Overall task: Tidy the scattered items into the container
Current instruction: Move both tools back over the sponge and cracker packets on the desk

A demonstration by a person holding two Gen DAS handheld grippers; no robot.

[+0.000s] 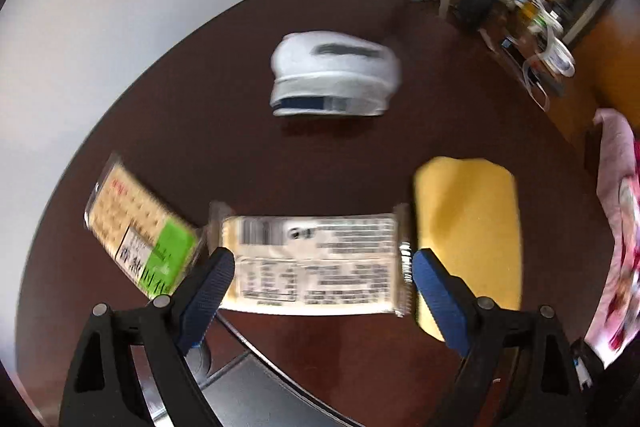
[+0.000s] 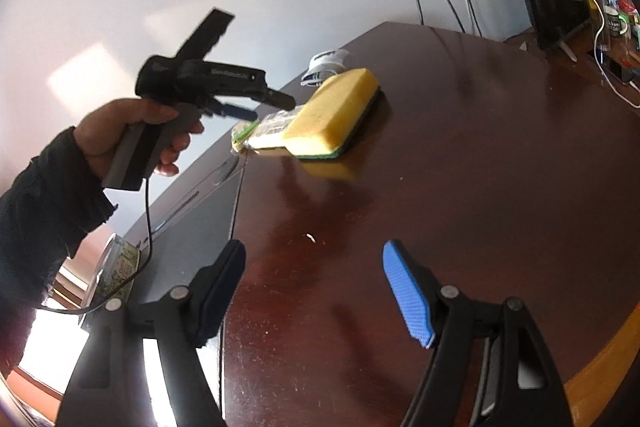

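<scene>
In the left wrist view my left gripper [image 1: 322, 267] is open, its blue pads on either side of a cream snack bar wrapper [image 1: 316, 263] lying on the dark table. A cracker packet with a green label [image 1: 140, 233] lies to its left, a yellow sponge [image 1: 468, 227] to its right, and a rolled white sock [image 1: 334, 75] farther back. In the right wrist view my right gripper [image 2: 314, 291] is open and empty above bare table. There the left gripper [image 2: 256, 107] hovers by the wrappers [image 2: 266, 133], next to the sponge [image 2: 332, 115] and the sock [image 2: 324, 67].
A dark tray-like surface [image 2: 192, 223] adjoins the table's left edge. Cables, a monitor stand [image 2: 560, 11] and desk clutter sit at the back right. Pink fabric [image 1: 620, 227] shows at the right in the left wrist view.
</scene>
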